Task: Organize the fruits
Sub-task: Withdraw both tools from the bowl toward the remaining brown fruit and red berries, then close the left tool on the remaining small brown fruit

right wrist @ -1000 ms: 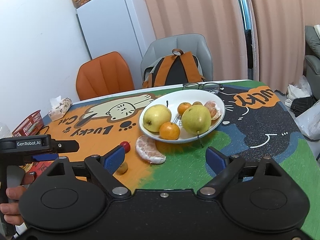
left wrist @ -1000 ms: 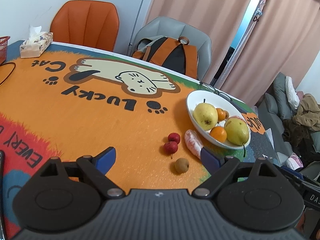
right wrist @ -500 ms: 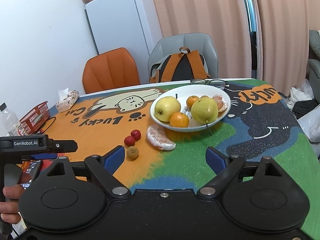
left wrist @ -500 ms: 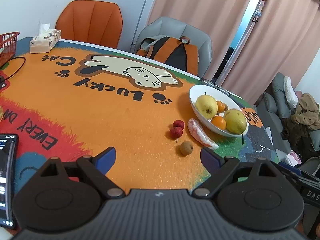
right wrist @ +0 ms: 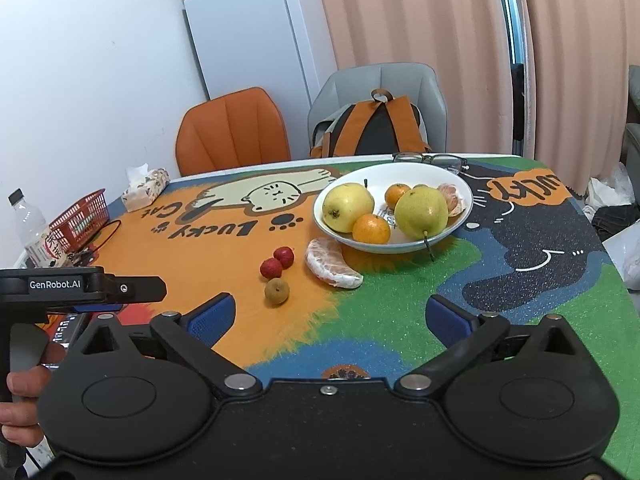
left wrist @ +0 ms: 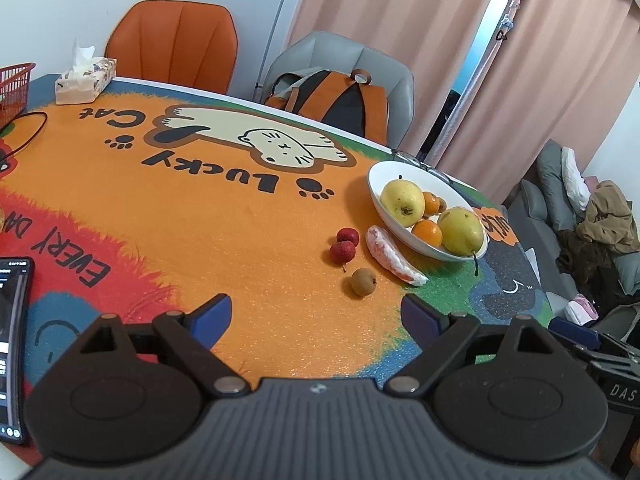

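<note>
A white bowl holds two yellow pears, small oranges and a peeled segment. On the mat beside it lie a peeled orange half, two red lychees and a brown longan. My left gripper is open and empty, held back from the fruit. My right gripper is open and empty, also short of the fruit. The left gripper's body shows at the left of the right wrist view.
A tissue box, a red basket, a water bottle and a cable lie at the table's left. A phone lies near the front left. Glasses lie behind the bowl. Two chairs and a backpack stand behind the table.
Both grippers have pulled back from the fruit, so the bowl and loose fruit look smaller and farther. No fruit has moved. Both grippers stay open.
</note>
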Demonstrator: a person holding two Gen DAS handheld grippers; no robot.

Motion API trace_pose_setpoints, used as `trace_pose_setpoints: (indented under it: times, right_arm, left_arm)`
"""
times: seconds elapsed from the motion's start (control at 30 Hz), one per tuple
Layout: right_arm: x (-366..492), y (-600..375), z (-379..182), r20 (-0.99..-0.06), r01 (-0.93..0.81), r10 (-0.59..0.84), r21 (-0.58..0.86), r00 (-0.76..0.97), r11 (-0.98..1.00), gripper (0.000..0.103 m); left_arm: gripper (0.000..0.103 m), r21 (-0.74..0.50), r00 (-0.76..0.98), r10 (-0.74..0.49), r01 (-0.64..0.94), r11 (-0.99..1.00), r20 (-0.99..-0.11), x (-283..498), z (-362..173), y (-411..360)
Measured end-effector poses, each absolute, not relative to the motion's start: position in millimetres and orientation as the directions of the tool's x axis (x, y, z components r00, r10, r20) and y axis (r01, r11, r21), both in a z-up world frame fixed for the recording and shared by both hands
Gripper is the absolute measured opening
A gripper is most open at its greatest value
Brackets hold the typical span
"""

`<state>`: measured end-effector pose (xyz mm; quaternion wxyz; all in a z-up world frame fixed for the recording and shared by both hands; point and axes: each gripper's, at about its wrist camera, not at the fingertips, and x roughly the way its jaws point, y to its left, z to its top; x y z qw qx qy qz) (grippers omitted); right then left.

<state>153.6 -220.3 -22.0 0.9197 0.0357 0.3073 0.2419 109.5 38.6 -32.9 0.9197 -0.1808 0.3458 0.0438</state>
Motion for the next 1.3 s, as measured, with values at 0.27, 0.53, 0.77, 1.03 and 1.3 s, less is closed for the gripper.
trace_pose_setpoints:
  times: [0.27, 0.53, 0.77, 1.03, 1.3]
  right_arm:
    - [160, -218, -29, -0.559, -0.423, 0.466, 0.216, 0.686, 0.880, 0.103]
    - [170, -222, -38, -0.560, -0.417, 0.470, 0.230, 0.682, 0.879, 0.103]
    - [184, -231, -48, -0.567, -0.397, 0.469, 0.256, 0.677, 0.882, 0.103]
    - [197, -235, -58, -0.581, -0.409, 0.485, 0.267, 0.653, 0.872, 0.103]
    - [210, -240, -65, -0.584, -0.406, 0.484, 0.270, 0.652, 0.873, 0.102]
  left_arm:
    - [0.091, -0.312, 0.760, -0.044, -0.212, 0.926, -0.649, 117, -39, 39]
    - [0.095, -0.322, 0.776, -0.073, -0.173, 0.931, -0.627, 127, -43, 30]
    - [0.095, -0.318, 0.760, -0.080, -0.171, 0.933, -0.645, 143, -54, 22]
    - [0.094, -0.330, 0.769, -0.102, -0.147, 0.932, -0.631, 158, -61, 13]
    - [0.086, -0.331, 0.764, -0.111, -0.139, 0.933, -0.635, 178, -72, 1]
